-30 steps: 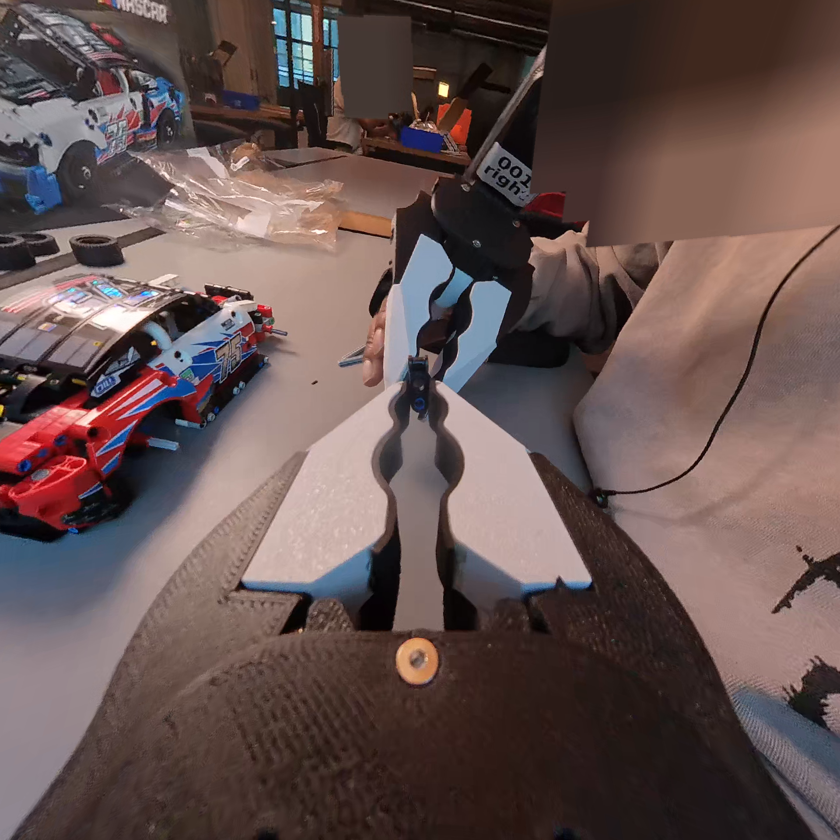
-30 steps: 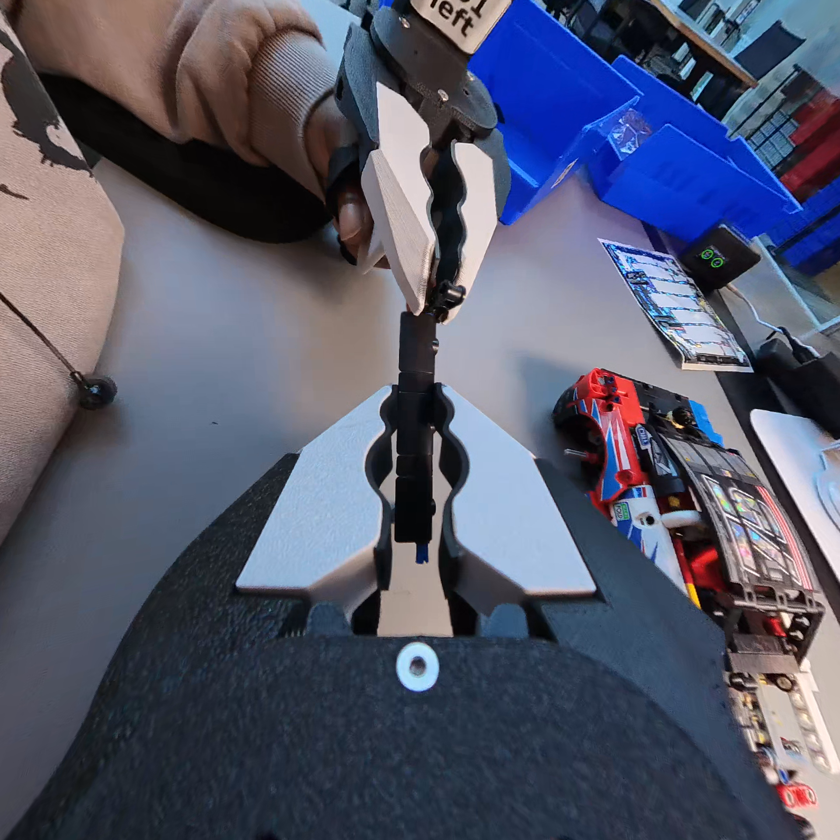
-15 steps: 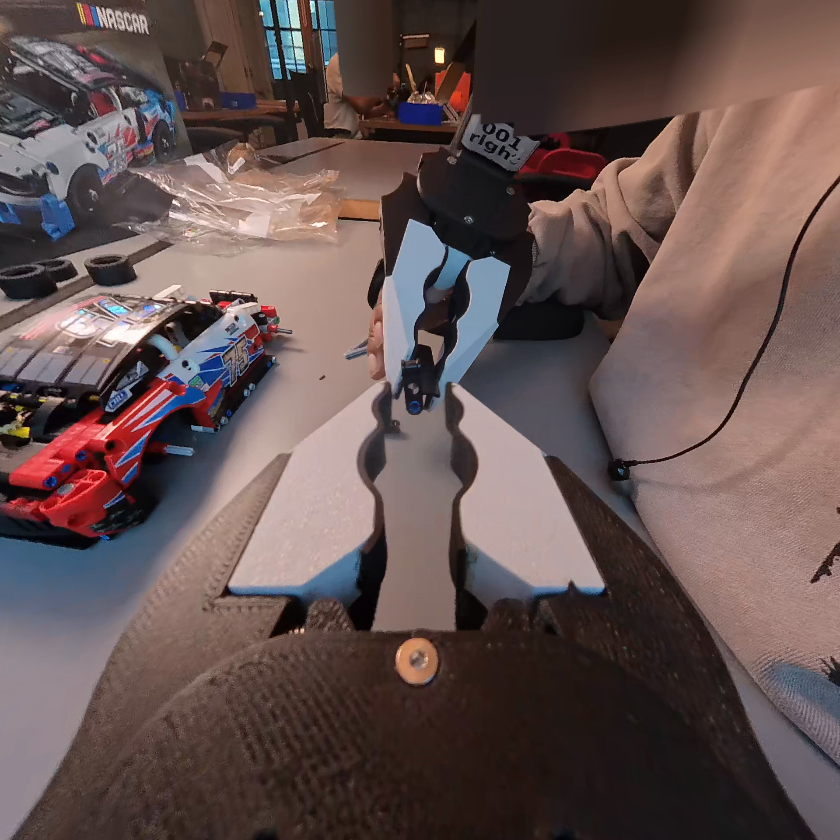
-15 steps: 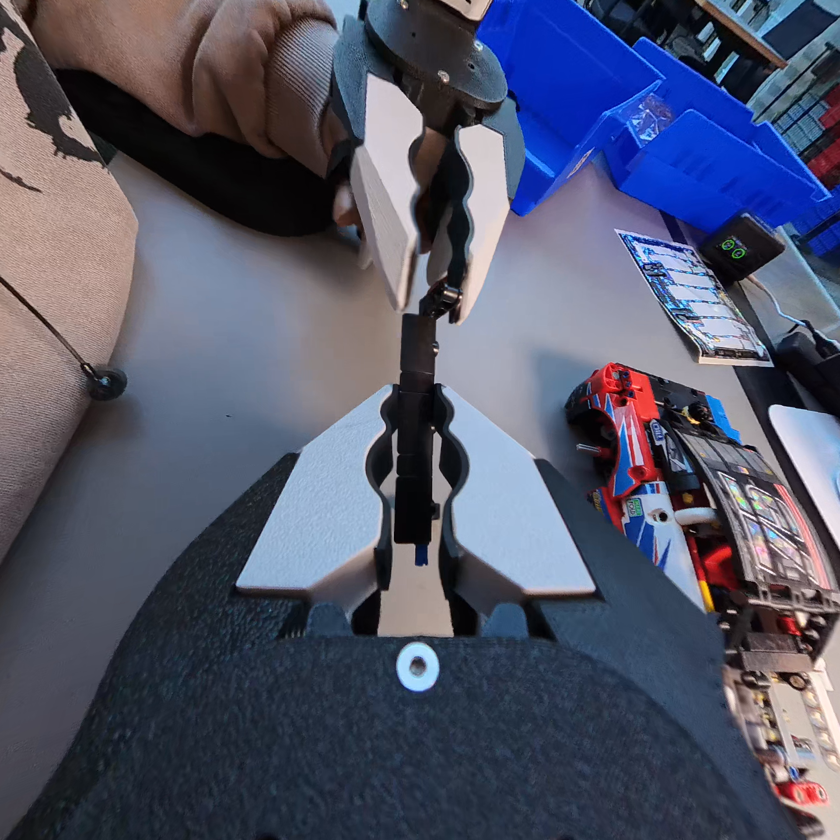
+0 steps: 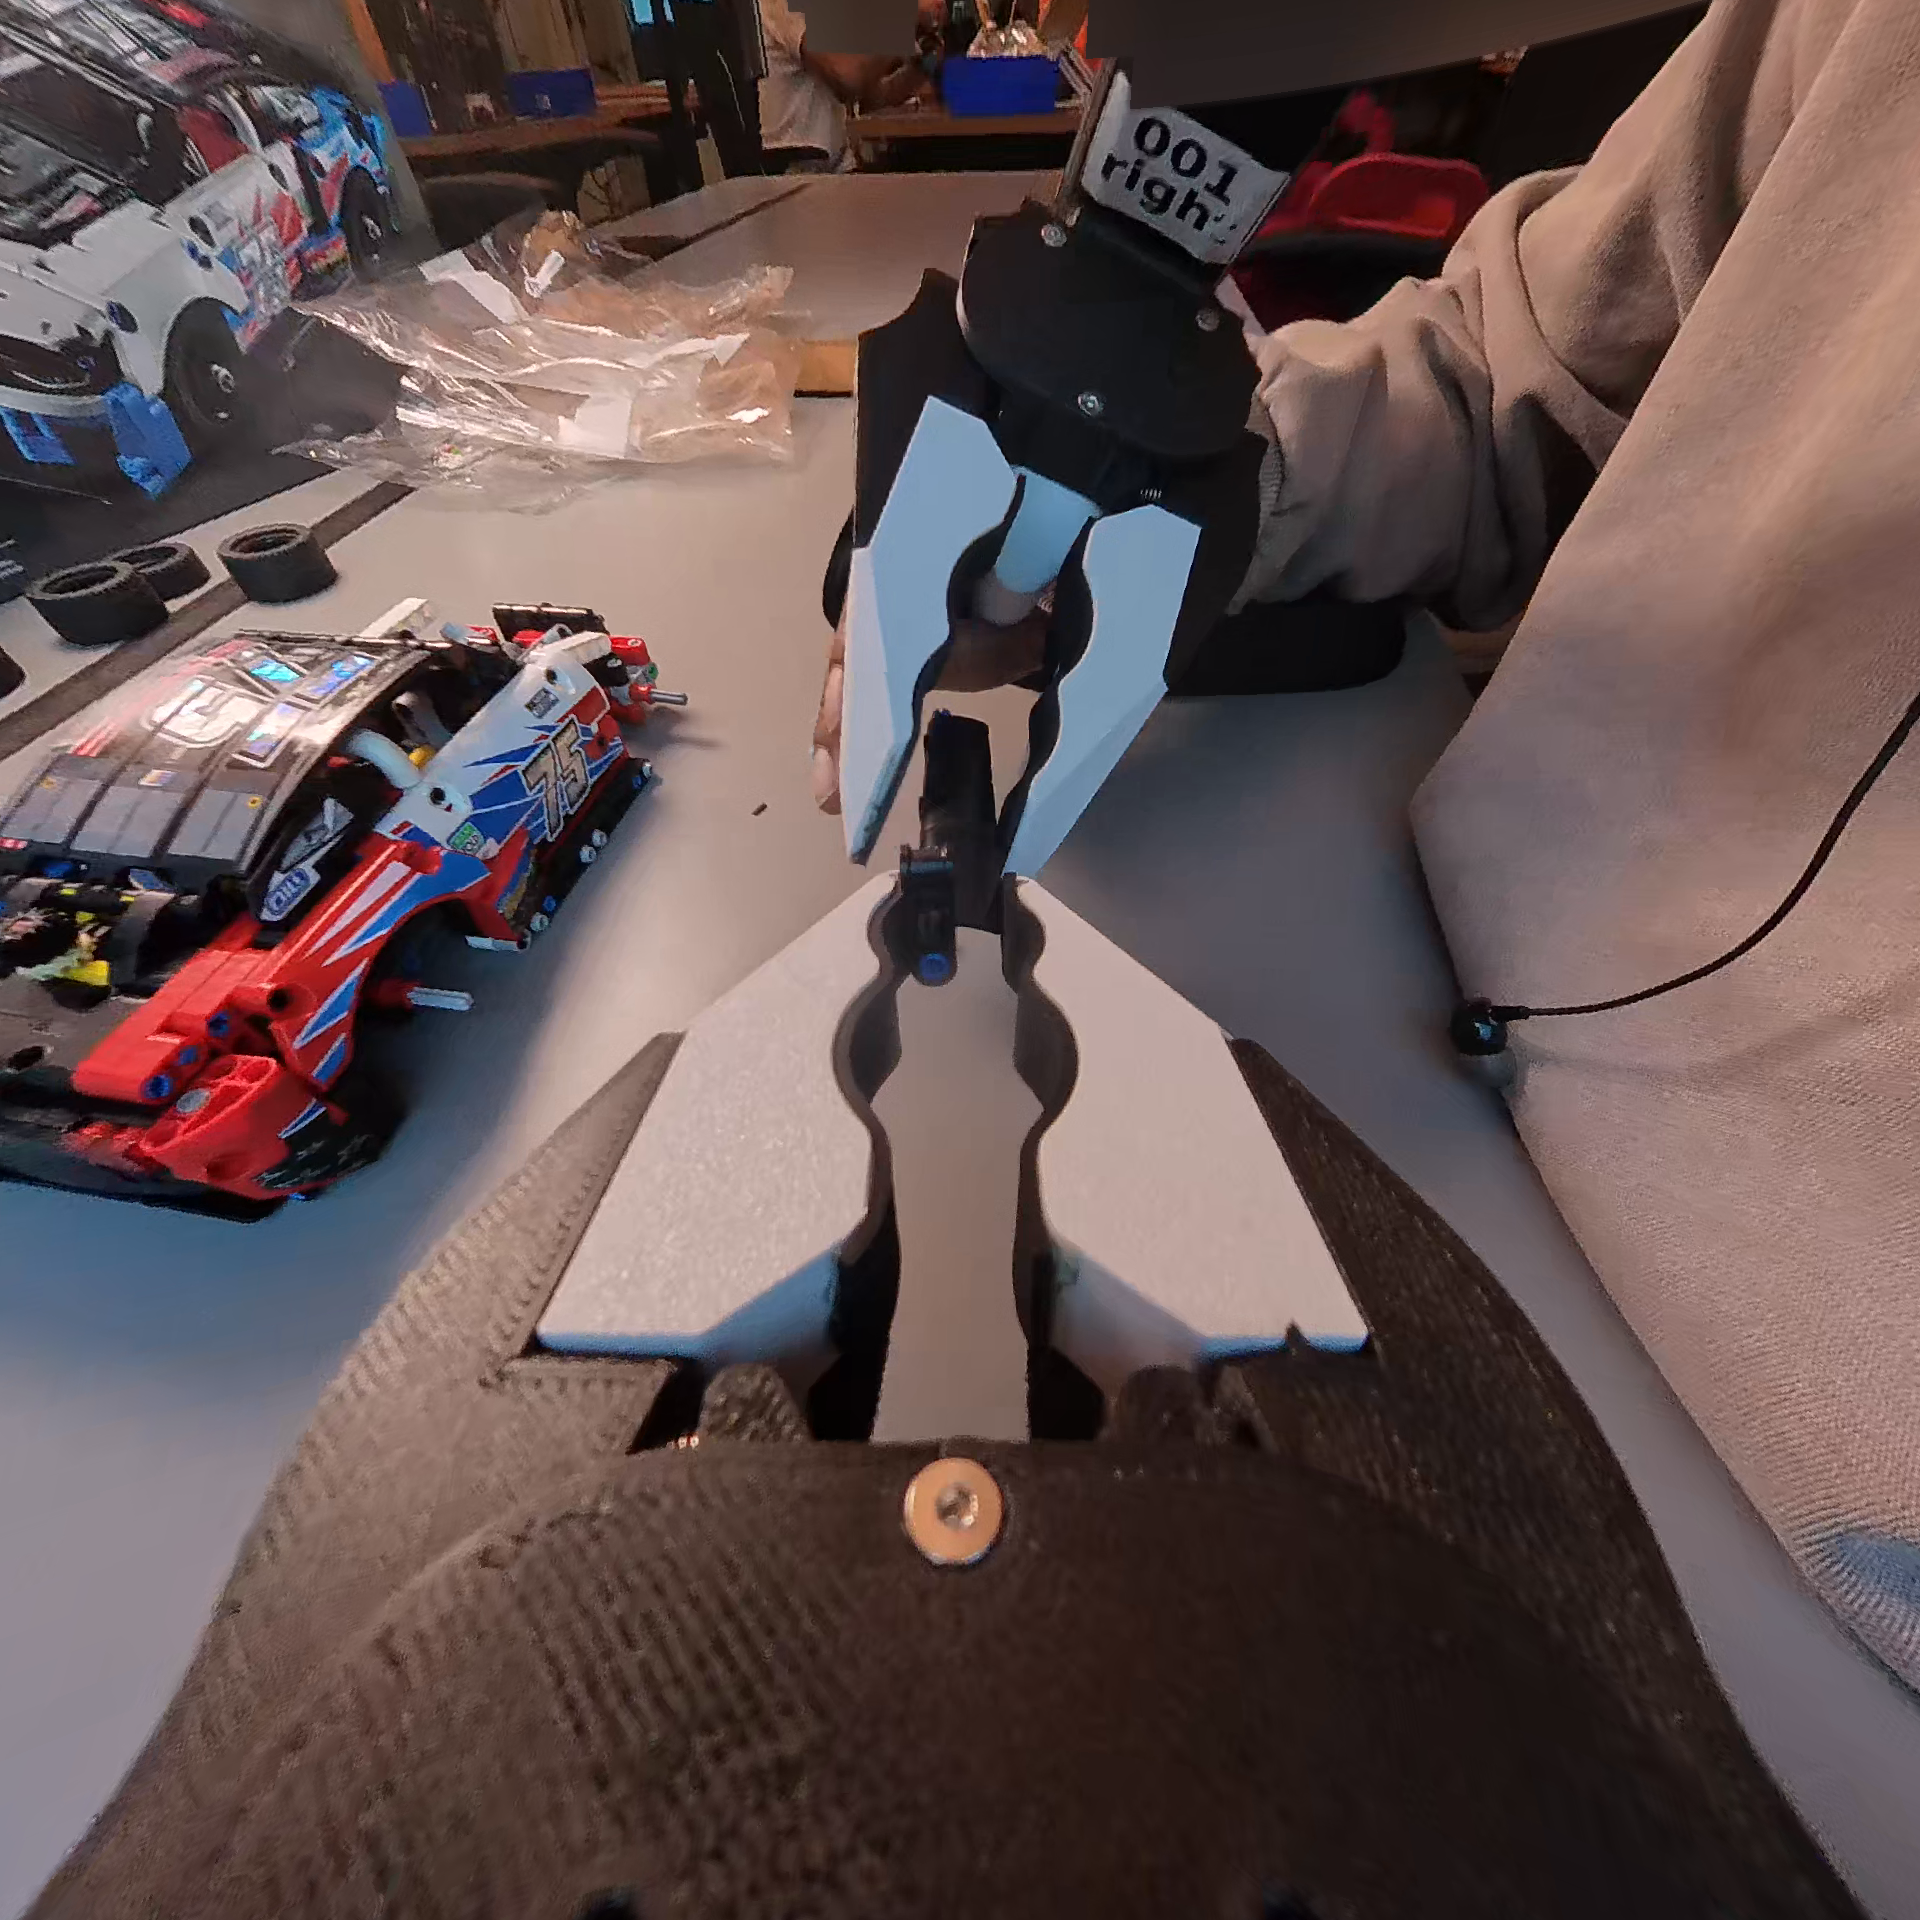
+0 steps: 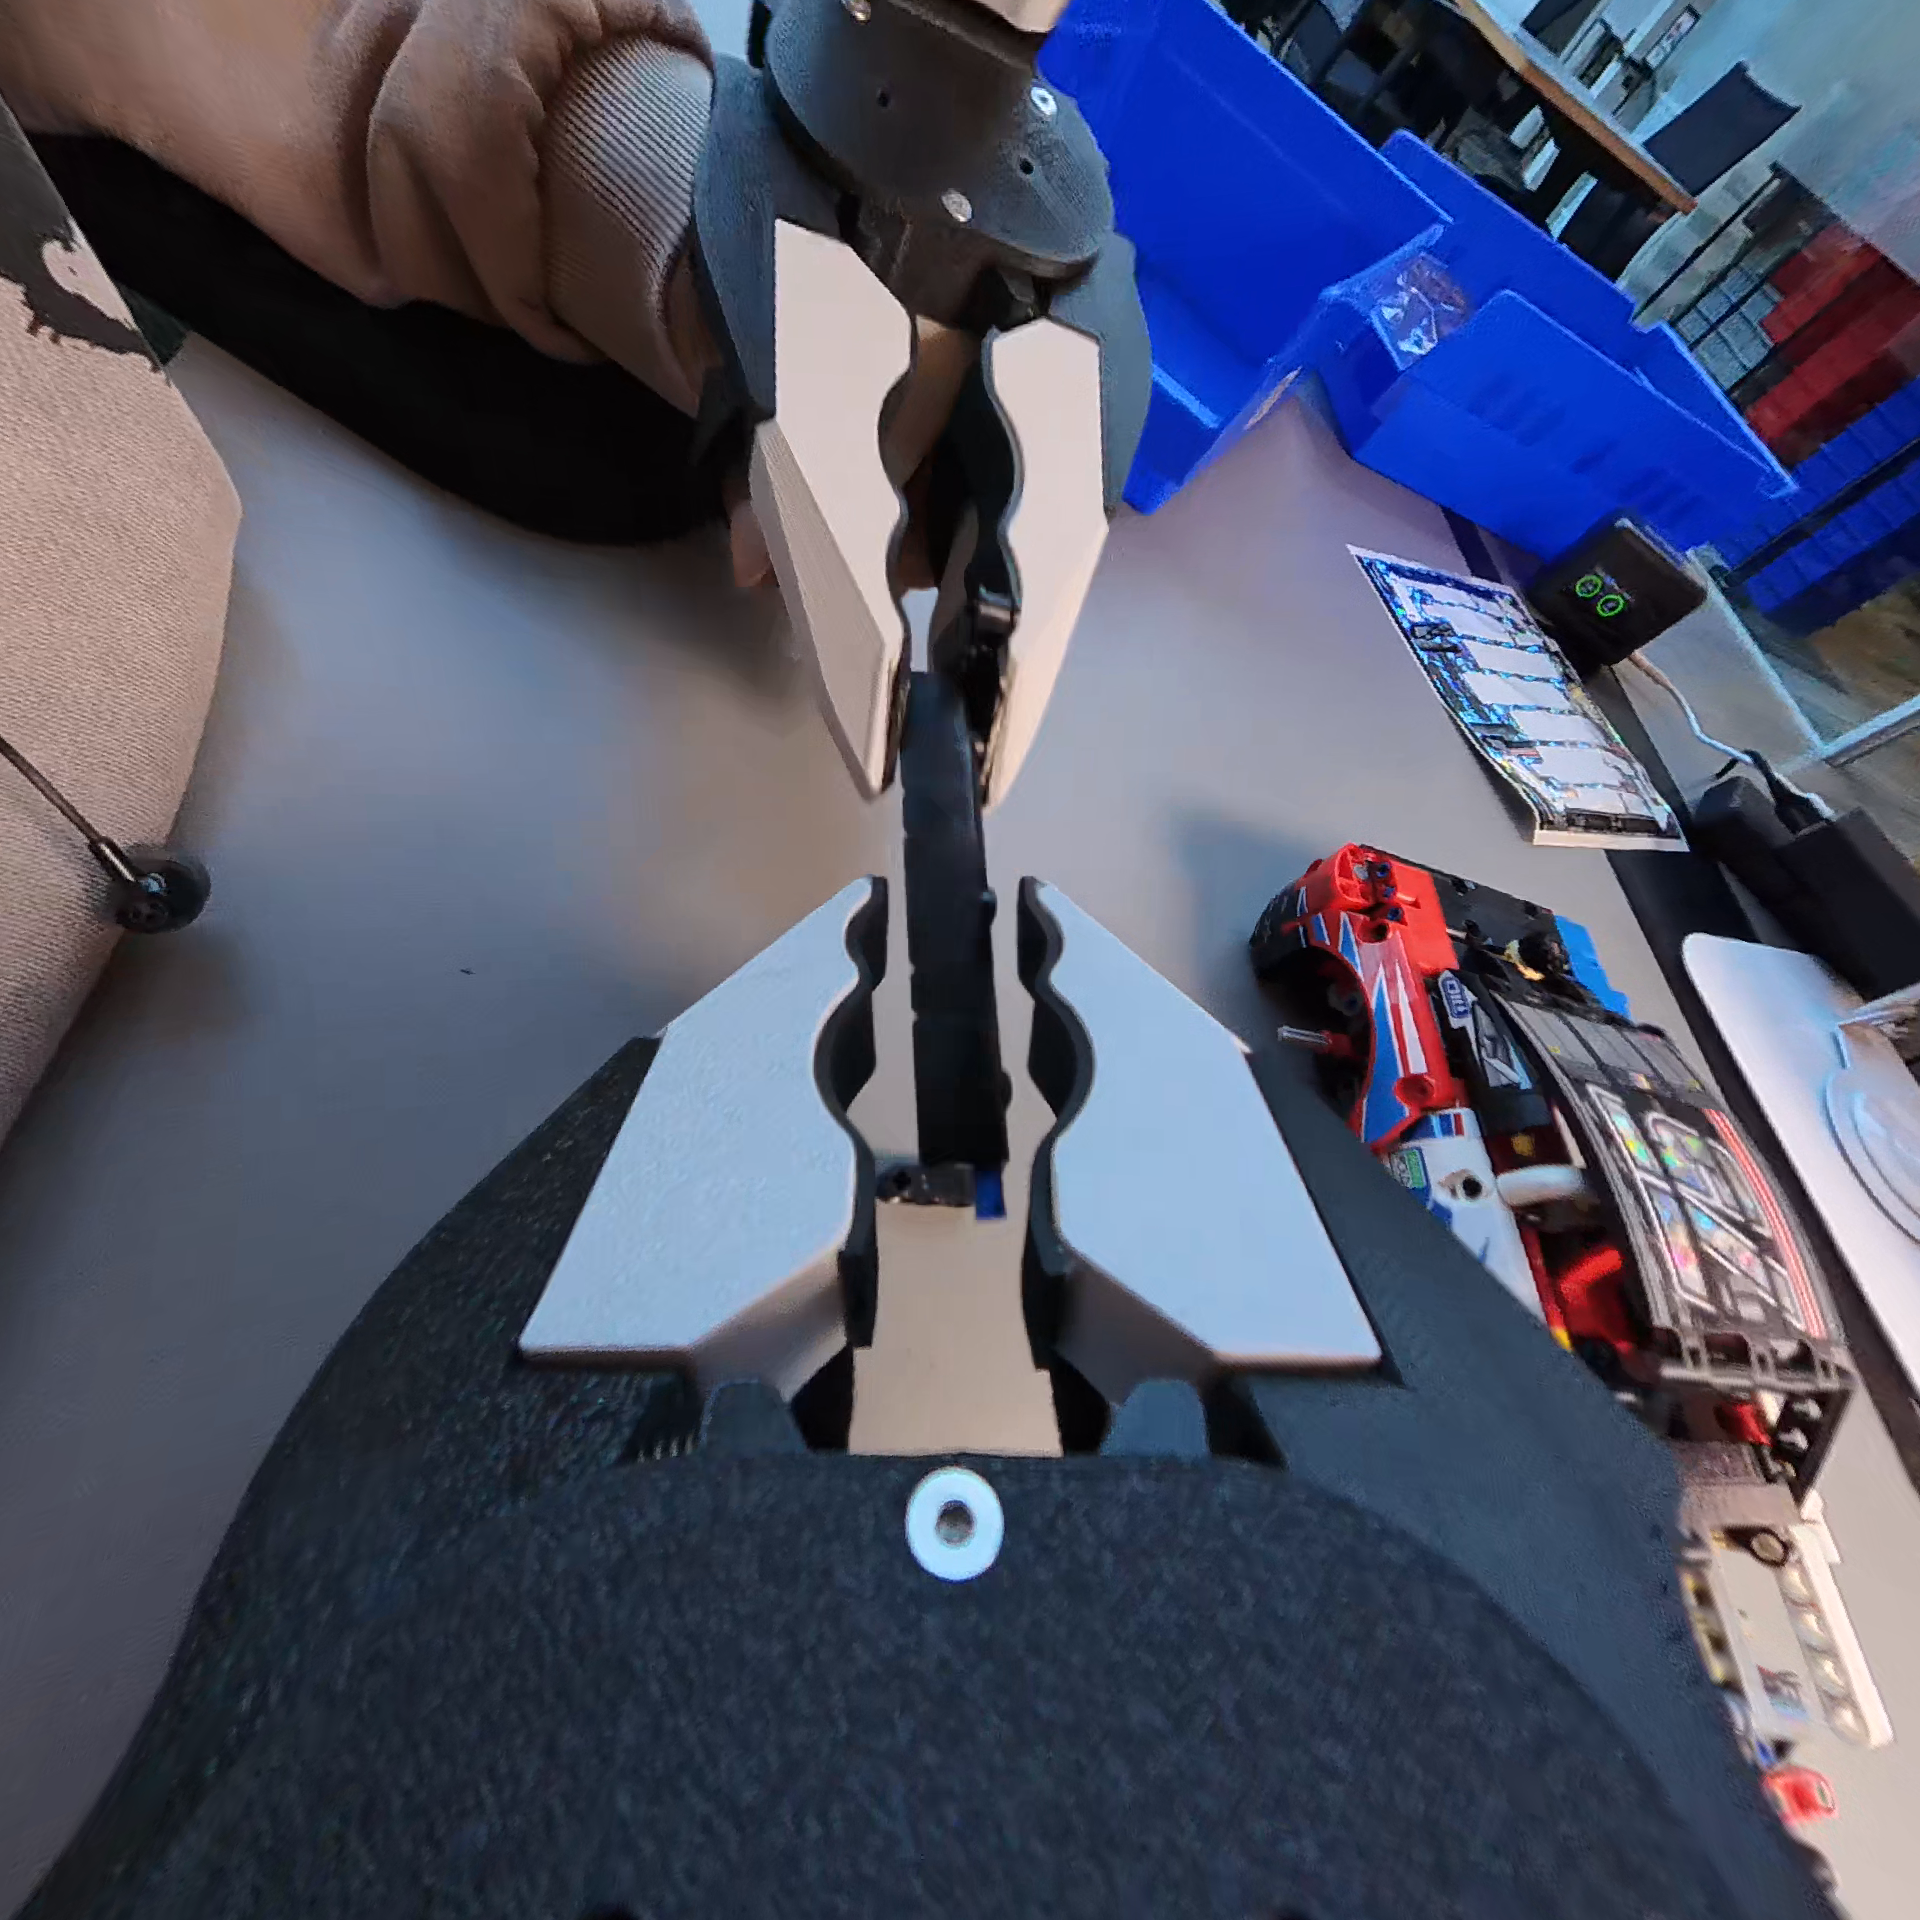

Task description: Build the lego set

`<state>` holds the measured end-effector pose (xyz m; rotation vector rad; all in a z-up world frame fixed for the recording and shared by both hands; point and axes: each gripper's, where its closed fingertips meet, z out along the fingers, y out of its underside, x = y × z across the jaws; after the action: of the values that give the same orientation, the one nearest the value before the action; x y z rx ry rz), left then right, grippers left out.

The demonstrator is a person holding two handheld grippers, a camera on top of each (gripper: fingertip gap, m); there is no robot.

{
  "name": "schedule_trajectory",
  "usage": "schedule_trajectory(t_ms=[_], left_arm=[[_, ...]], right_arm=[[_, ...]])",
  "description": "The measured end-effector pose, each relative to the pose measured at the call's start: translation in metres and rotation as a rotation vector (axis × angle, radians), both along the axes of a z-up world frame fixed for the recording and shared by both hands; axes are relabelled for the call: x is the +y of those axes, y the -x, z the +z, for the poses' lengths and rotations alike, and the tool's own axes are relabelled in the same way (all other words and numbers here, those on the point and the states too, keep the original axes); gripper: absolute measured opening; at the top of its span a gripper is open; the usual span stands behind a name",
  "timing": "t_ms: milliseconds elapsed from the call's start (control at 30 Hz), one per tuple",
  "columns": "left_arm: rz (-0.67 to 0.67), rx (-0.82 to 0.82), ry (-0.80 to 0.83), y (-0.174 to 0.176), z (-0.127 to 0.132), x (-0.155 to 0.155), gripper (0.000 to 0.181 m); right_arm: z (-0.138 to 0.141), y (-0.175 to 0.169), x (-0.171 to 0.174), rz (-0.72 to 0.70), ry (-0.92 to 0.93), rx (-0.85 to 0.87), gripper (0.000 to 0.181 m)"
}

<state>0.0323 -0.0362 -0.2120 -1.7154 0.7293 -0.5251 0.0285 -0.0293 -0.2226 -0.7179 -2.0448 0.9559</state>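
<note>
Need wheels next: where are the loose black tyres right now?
In the left wrist view, the loose tyres lie far left on the grey table, behind the lego car, below the box picture.

Car (image 5: 312,852) left of grippers (tyres (image 5: 275,561) seemingly behind)

A slim black lego piece (image 6: 948,966) with a blue pin at one end is held above the grey table. The red, white and blue lego car (image 5: 301,842), wheel-less, sits farther left.

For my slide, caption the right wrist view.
Two tools pass a black lego beam above the table, beside the lego car.
</note>
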Motion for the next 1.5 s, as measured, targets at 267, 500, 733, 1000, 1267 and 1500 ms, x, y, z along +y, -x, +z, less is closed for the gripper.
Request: schedule_trajectory(t_ms=[267,500,733,1000,1267,1500], left_arm=[[0.009,-0.052,-0.034,0.013,0.011,-0.006,0.014],[0.032,0.118,0.040,0.014,-0.008,-0.003,0.031],[-0.011,0.345,0.112,0.003,-0.037,-0.001,0.014],[0.054,0.352,0.247,0.028,-0.057,-0.008,0.013],[0.075,0.418,0.301,0.025,-0.071,-0.006,0.014],[0.065,0.365,0.324,0.024,-0.072,-0.007,0.016]], right_arm=[[0.015,-0.006,0.008,0.044,0.272,-0.042,0.015],[-0.003,-0.006,0.007,0.031,0.120,-0.093,0.014],[-0.014,0.000,-0.007,0.047,0.060,-0.114,0.014],[-0.034,-0.023,0.039,0.030,-0.020,-0.330,0.029],[-0.062,-0.026,0.044,-0.006,-0.004,-0.631,0.032],[-0.063,-0.022,0.037,0.002,-0.032,-0.621,0.021]])
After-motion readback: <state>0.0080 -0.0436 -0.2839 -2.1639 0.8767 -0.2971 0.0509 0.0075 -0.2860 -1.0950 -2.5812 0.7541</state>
